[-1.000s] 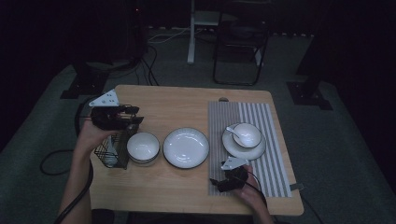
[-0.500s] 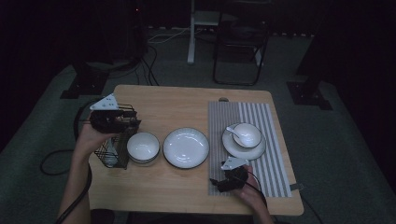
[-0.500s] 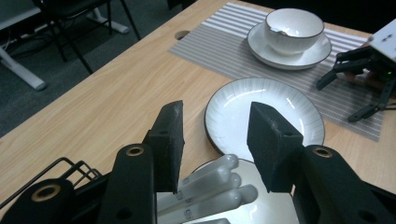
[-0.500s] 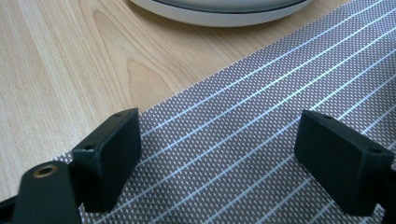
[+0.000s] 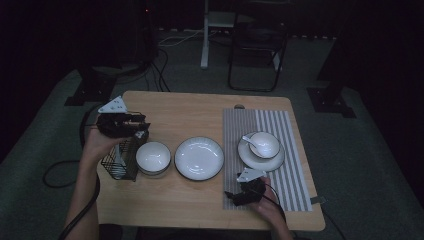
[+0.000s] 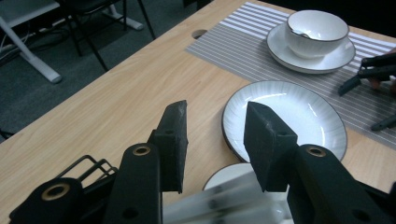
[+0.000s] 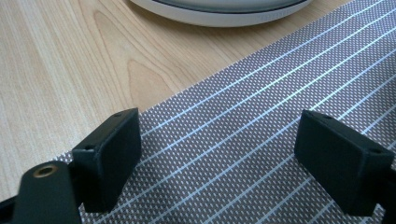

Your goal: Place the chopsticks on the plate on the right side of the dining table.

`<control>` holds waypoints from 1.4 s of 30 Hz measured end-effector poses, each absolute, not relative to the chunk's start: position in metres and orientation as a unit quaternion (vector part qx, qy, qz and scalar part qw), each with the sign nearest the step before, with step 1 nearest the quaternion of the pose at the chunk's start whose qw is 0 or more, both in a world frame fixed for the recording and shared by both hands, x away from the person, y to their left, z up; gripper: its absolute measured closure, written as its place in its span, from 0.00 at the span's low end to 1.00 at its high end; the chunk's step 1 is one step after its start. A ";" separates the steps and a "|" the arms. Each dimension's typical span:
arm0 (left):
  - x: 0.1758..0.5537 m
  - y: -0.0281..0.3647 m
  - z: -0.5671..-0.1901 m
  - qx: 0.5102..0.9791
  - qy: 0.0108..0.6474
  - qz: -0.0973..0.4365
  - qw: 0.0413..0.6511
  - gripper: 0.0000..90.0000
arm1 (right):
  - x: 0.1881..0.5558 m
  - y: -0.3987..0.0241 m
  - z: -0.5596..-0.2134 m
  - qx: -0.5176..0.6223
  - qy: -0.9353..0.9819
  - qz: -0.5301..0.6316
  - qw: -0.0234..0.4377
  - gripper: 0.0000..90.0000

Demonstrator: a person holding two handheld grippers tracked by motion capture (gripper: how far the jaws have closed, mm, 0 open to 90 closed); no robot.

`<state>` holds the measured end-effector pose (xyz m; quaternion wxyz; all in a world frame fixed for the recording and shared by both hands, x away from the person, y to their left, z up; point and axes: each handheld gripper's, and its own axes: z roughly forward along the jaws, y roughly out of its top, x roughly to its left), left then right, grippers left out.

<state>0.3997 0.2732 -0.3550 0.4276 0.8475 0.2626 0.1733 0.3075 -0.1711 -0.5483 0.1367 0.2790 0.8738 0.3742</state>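
My left gripper (image 5: 139,126) (image 6: 217,109) hovers over a black wire basket (image 5: 119,161) (image 6: 88,163) at the table's left. Its jaws have just been closing and stand half apart. A blurred silvery thing (image 6: 224,205) shows low between them, and the pads do not press on it. Right of the basket stand a small white bowl (image 5: 153,156), a white plate (image 5: 199,157) (image 6: 289,116) and a cup (image 5: 264,144) (image 6: 317,30) on a saucer with a spoon (image 5: 250,140). My right gripper (image 5: 231,196) (image 7: 219,126) rests wide open on the striped placemat (image 5: 295,150) (image 7: 261,140), with nothing between its jaws.
The wooden table (image 5: 200,110) has bare room behind the dishes. The plate's rim (image 7: 219,14) lies just ahead of my right gripper. A chair (image 5: 257,50) and a desk leg stand on the floor beyond the table, and cables trail at the left.
My left gripper has shifted slightly above the basket. The right gripper and the dishes have stayed where they were.
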 end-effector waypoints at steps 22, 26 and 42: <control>0.391 0.277 -0.357 0.852 0.239 0.153 0.440 0.65 | 0.308 -0.171 -0.548 0.279 0.874 0.374 0.137 0.16; 0.391 0.276 -0.358 0.855 0.236 0.149 0.437 0.65 | 0.308 -0.171 -0.548 0.279 0.874 0.374 0.137 0.16; 0.403 0.274 -0.353 0.851 0.251 0.166 0.430 0.66 | 0.308 -0.171 -0.548 0.279 0.874 0.374 0.137 0.16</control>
